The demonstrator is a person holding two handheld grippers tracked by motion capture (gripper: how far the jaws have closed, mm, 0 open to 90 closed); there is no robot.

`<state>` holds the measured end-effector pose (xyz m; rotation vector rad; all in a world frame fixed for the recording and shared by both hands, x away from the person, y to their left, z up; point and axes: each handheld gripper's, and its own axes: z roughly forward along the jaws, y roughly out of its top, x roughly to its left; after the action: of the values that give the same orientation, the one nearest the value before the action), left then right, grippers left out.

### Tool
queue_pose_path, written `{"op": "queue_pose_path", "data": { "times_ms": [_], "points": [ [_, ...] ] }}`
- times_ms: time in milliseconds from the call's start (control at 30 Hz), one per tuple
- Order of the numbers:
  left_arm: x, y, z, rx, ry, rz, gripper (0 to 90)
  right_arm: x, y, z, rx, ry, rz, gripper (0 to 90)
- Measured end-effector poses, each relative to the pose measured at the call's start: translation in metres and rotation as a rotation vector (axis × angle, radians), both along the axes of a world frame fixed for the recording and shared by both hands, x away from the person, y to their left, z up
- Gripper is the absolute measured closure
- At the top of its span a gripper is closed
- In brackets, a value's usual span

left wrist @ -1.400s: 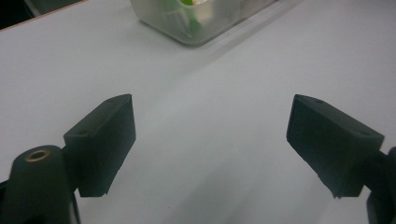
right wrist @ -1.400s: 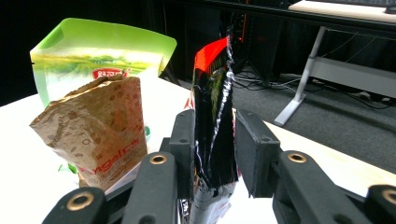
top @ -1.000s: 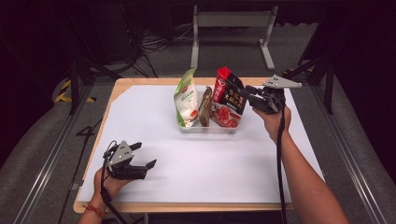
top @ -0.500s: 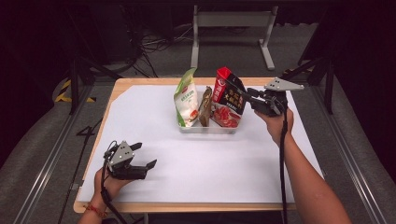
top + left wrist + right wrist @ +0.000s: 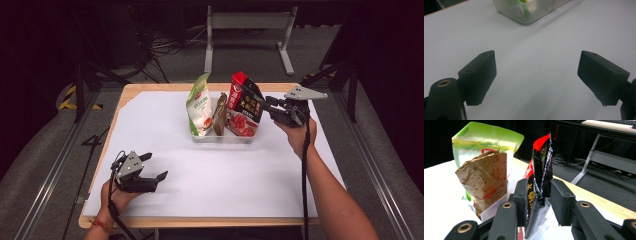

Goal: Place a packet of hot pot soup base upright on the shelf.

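a green-and-white pouch [image 5: 199,104] and a brown paper bag [image 5: 219,114] stand crowded left of the glossy red-and-black foil packet [image 5: 244,102] in the clear plastic tray [image 5: 223,137], far centre. right gripper [image 5: 263,103] pinches the packet's creased edge; left gripper [image 5: 153,166] rests wide apart, near left on the white tabletop [image 5: 225,175].

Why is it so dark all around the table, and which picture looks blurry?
High view: light falls on the white table, the room behind stays dark. Left gripper view: the clear tray looks soft and blurry. Right gripper view: the red and black packet shines with glare.
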<state>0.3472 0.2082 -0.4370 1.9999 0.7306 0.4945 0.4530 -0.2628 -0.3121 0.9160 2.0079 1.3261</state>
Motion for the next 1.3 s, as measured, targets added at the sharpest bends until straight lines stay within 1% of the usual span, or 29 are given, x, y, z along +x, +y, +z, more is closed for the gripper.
{"op": "queue_pose_path", "data": {
  "times_ms": [33, 200, 367, 533, 567, 900, 1200, 1233, 1300],
  "points": [
    [0.000, 0.000, 0.000, 0.000, 0.001, -0.002, 16.3, -0.001, 0.000, 0.000, -0.007, -0.003, 0.001, 67.3],
    [0.000, 0.000, 0.000, 0.000, -0.004, -0.002, 16.3, -0.004, -0.001, -0.001, -0.005, 0.000, 0.005, 67.2],
    [0.000, 0.000, 0.000, 0.002, -0.002, -0.003, 16.3, -0.008, -0.003, -0.002, -0.017, -0.003, 0.011, 67.2],
    [0.000, -0.001, 0.000, 0.004, -0.003, -0.003, 16.3, -0.011, -0.005, -0.004, -0.013, -0.003, 0.013, 66.8],
    [0.001, -0.001, 0.000, 0.006, -0.001, -0.003, 16.3, -0.013, -0.006, -0.005, -0.012, 0.003, 0.016, 66.1],
    [0.001, -0.001, 0.000, 0.006, -0.001, -0.004, 16.3, -0.019, -0.007, -0.010, -0.034, -0.002, 0.028, 63.3],
    [0.001, -0.001, 0.000, 0.009, -0.002, -0.003, 16.0, -0.025, -0.010, -0.016, -0.033, -0.004, 0.036, 60.3],
    [0.001, -0.001, 0.000, 0.009, -0.003, -0.003, 15.9, -0.027, -0.011, -0.018, -0.036, -0.004, 0.044, 59.8],
    [0.001, -0.001, 0.000, 0.011, -0.003, -0.002, 15.9, -0.029, -0.011, -0.020, -0.050, -0.005, 0.045, 59.3]
  ]
}}
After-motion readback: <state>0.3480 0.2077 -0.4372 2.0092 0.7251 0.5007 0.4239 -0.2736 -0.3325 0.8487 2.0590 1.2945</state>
